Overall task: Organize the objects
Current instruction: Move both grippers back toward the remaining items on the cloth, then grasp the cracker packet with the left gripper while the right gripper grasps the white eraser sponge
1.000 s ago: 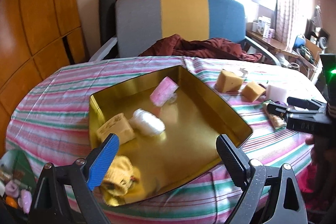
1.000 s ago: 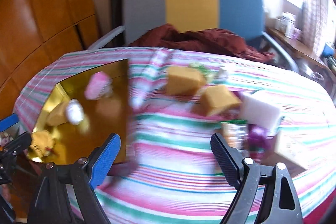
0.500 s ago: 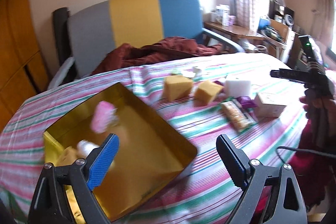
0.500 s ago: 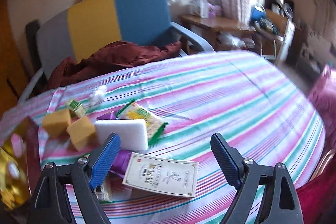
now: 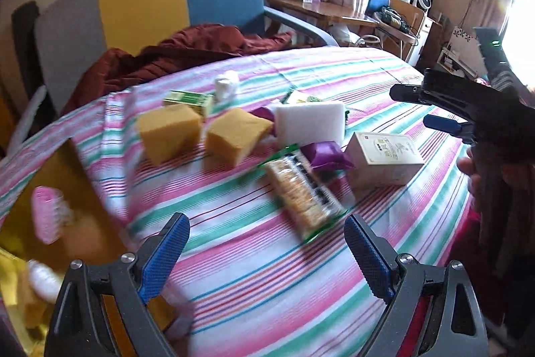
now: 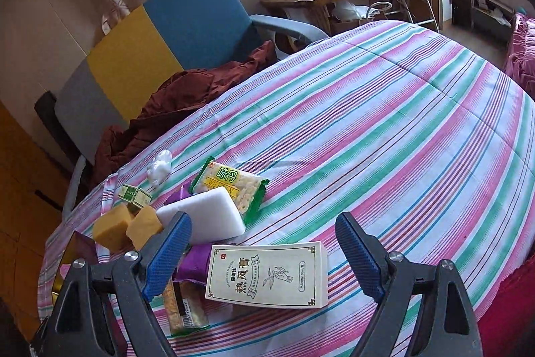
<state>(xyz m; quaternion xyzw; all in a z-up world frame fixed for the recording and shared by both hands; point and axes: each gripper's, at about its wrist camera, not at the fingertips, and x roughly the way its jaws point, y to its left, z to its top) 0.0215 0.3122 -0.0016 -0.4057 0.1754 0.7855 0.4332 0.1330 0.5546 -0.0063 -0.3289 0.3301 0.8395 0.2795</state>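
Cloth in pink, green and white stripes (image 6: 384, 129) is spread over the round table, behind which a grey, yellow and blue chair (image 5: 143, 2) is draped with a dark red garment (image 5: 180, 52). A gold tray (image 5: 63, 189) is seen at the table's left edge, holding a pink object (image 5: 46, 216) and a white one, both blurred. The left tool (image 5: 265, 251) is held above the cloth with its blue-padded jaws wide apart and nothing between them; the right tool (image 6: 264, 253) is likewise spread and empty, poised just over a cream box with printed characters (image 6: 267, 275). A white foam block (image 6: 204, 219) is set beside the box, resting partly on a green-edged snack packet (image 6: 234, 186). Two yellow sponge cubes (image 5: 200, 132) are placed side by side left of the block, near the tray. A second cracker packet (image 5: 302, 193) is laid between the tools and the sponges, touching a purple wrapper (image 5: 326, 154). A small green carton (image 5: 189, 99) and a little white bundle (image 5: 225, 86) are found behind the sponges.
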